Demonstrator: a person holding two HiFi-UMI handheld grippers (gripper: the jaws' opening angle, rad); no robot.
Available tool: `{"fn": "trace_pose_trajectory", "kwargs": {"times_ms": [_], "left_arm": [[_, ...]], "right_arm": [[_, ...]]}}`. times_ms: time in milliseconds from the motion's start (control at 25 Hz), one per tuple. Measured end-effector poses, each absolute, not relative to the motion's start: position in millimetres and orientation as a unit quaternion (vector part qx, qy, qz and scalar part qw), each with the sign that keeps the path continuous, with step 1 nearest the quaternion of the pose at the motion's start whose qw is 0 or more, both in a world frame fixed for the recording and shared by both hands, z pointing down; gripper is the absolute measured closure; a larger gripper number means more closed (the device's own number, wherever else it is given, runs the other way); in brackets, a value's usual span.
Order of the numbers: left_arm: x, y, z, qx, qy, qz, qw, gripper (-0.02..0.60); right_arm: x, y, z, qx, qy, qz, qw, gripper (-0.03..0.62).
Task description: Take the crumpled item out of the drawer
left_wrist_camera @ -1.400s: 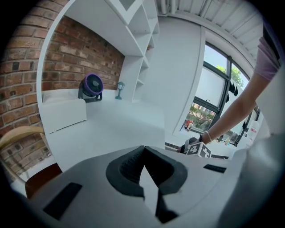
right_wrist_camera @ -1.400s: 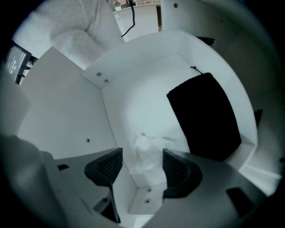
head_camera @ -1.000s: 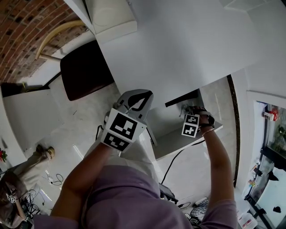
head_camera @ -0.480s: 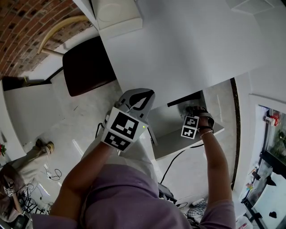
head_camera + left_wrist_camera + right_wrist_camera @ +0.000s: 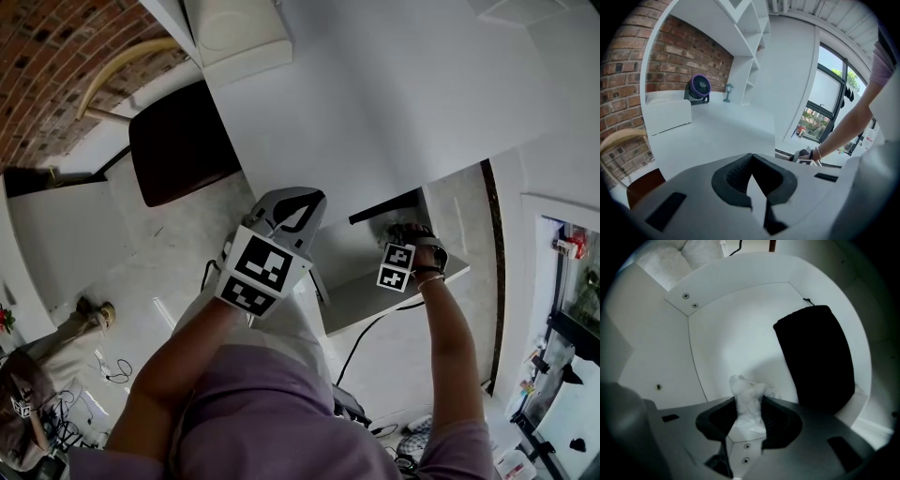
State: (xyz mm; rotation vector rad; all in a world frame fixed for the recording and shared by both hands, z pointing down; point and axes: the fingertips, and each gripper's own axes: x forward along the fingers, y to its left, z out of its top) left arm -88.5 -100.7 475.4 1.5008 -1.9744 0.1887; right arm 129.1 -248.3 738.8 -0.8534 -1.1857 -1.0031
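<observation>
The white drawer (image 5: pixel 349 255) stands pulled out from under the desk. My right gripper (image 5: pixel 407 231) reaches steeply down into it. In the right gripper view a crumpled white paper (image 5: pixel 748 393) sits between the dark pads (image 5: pixel 774 417) of my right gripper (image 5: pixel 749 417). The jaws have just been closing, and the pads now pinch the paper, which sticks out past their tips above the drawer floor (image 5: pixel 736 333). My left gripper (image 5: pixel 302 201) hovers over the floor left of the drawer. Its jaws are shut with nothing in them, as the left gripper view shows (image 5: pixel 752 176).
A black flat object (image 5: pixel 816 357) lies in the drawer to the right of the paper. The white desk top (image 5: pixel 375 84) spreads above the drawer. A dark chair seat (image 5: pixel 178 141) stands left of the desk. Cables (image 5: pixel 361 342) trail on the floor below the drawer.
The right gripper's marker cube has shifted very slightly left over the drawer. The left gripper holds its place.
</observation>
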Motion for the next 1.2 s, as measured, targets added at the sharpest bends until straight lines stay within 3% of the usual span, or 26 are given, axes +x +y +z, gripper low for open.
{"fn": "trace_pose_trajectory", "kwargs": {"times_ms": [1200], "left_arm": [[-72,-116,460,0.616,-0.727,0.081,0.292,0.580]], "right_arm": [[94,-186,669,-0.332,-0.652,-0.330,0.597,0.451]]}}
